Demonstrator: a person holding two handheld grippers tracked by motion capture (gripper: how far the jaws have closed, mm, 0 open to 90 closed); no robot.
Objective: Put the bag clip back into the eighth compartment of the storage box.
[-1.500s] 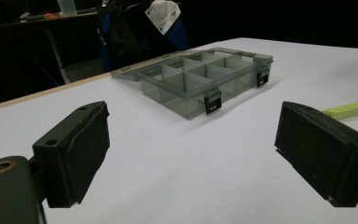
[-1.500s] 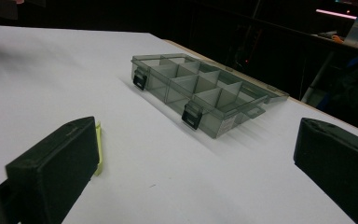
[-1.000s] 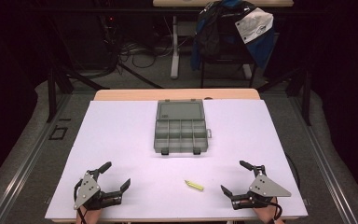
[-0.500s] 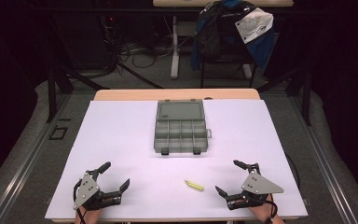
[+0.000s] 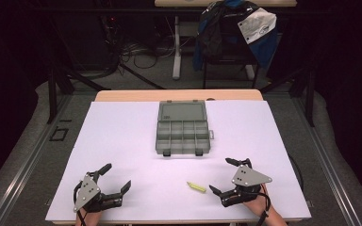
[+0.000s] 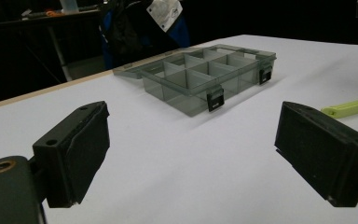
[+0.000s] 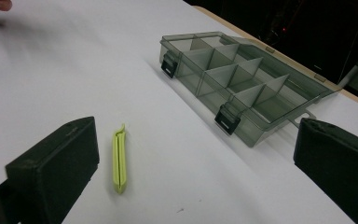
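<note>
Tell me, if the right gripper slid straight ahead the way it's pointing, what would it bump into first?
Probably the yellow-green clip, lying just ahead toward one open jaw of the right gripper. It could slip past it; then the open grey compartment box comes next. Depth is hard to judge.

- I am finding no readable text, label or number anywhere.
- The white bag on the chair is showing a dark print, too blurred for me to read.

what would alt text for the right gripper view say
A slim yellow-green plastic clip lies on the white table between the right gripper's two open black jaws, untouched. Beyond it sits an open smoky-grey clear plastic compartment box with empty sections and two black latches.
</note>
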